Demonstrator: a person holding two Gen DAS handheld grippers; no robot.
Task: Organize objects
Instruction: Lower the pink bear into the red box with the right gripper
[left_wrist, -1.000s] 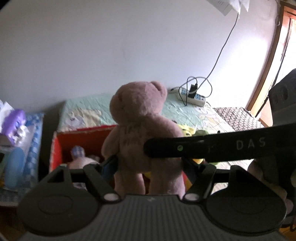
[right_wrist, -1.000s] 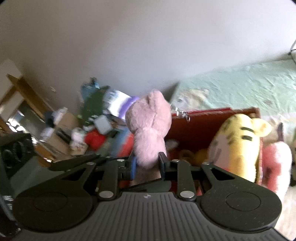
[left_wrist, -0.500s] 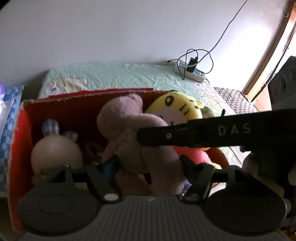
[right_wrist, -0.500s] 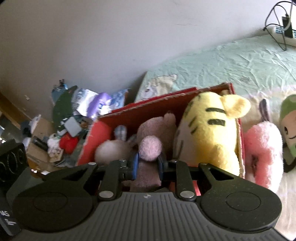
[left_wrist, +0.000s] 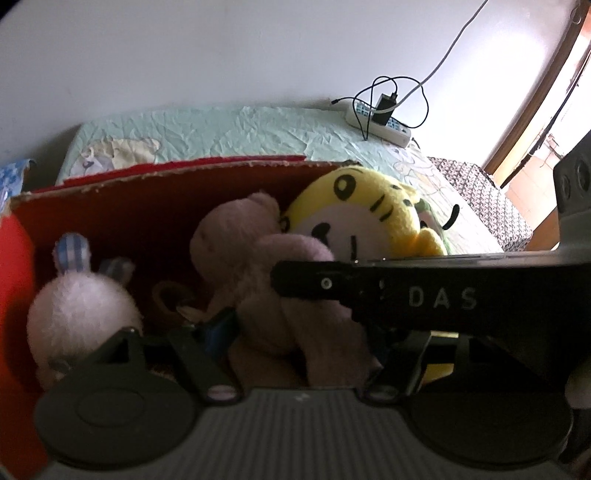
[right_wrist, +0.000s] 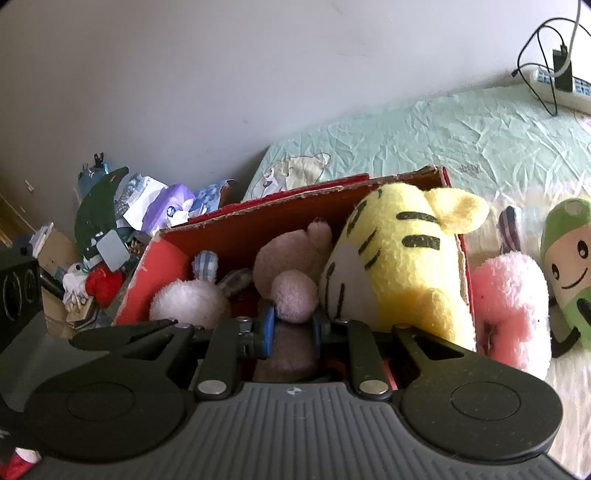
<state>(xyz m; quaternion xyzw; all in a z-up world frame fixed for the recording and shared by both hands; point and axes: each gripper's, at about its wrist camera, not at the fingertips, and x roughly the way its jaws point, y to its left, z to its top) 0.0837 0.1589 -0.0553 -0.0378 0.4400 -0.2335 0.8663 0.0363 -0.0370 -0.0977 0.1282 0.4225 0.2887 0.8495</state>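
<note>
A pink teddy bear (left_wrist: 255, 273) lies inside the red cardboard box (left_wrist: 110, 206), between a white bunny plush (left_wrist: 81, 314) and a yellow tiger plush (left_wrist: 369, 218). My left gripper (left_wrist: 295, 332) is shut on the bear's lower body. My right gripper (right_wrist: 291, 328) is shut on one of the bear's (right_wrist: 291, 258) limbs, low in the box (right_wrist: 166, 266). The right gripper's black arm crosses the left wrist view. The bunny (right_wrist: 188, 302) and tiger (right_wrist: 402, 266) also show in the right wrist view.
The box sits on a green sheet (right_wrist: 443, 140). A pink plush (right_wrist: 513, 306) and a green plush (right_wrist: 569, 266) lie right of the box. A power strip with cables (left_wrist: 380, 118) is at the back. Clutter (right_wrist: 110, 229) is piled left of the box.
Both grippers have lowered the pink bear from upright above the box down into it, between the bunny and the tiger. Both stay shut on it.
</note>
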